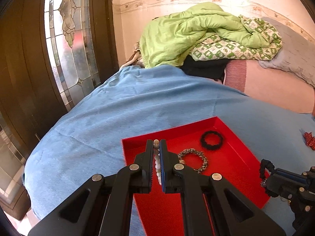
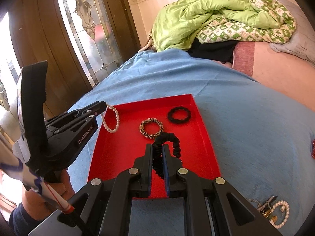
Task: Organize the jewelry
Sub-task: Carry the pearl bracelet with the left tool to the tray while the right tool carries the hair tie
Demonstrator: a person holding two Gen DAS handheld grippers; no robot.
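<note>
A red tray (image 1: 232, 169) (image 2: 122, 149) lies on a blue blanket. In it rest a black ring scrunchie (image 1: 212, 139) (image 2: 179, 114) and a gold-and-black beaded bracelet (image 1: 194, 160) (image 2: 151, 127). My left gripper (image 1: 156, 142) (image 2: 105, 105) is shut on a white pearl bracelet (image 1: 157, 165) (image 2: 112, 120), which hangs over the tray's left part. My right gripper (image 2: 157, 147) (image 1: 264, 174) is shut on a long black scrunchie (image 2: 167, 143) (image 1: 264, 169), held over the tray's near right side.
The blue blanket (image 1: 118, 114) (image 2: 256, 127) covers a bed. More jewelry, pearls and chains (image 2: 275, 212), lies at the near right, and a red item (image 1: 309, 139) (image 2: 313, 147) at the right edge. A green quilt (image 1: 196, 33) is piled behind; a glass door (image 1: 69, 39) stands left.
</note>
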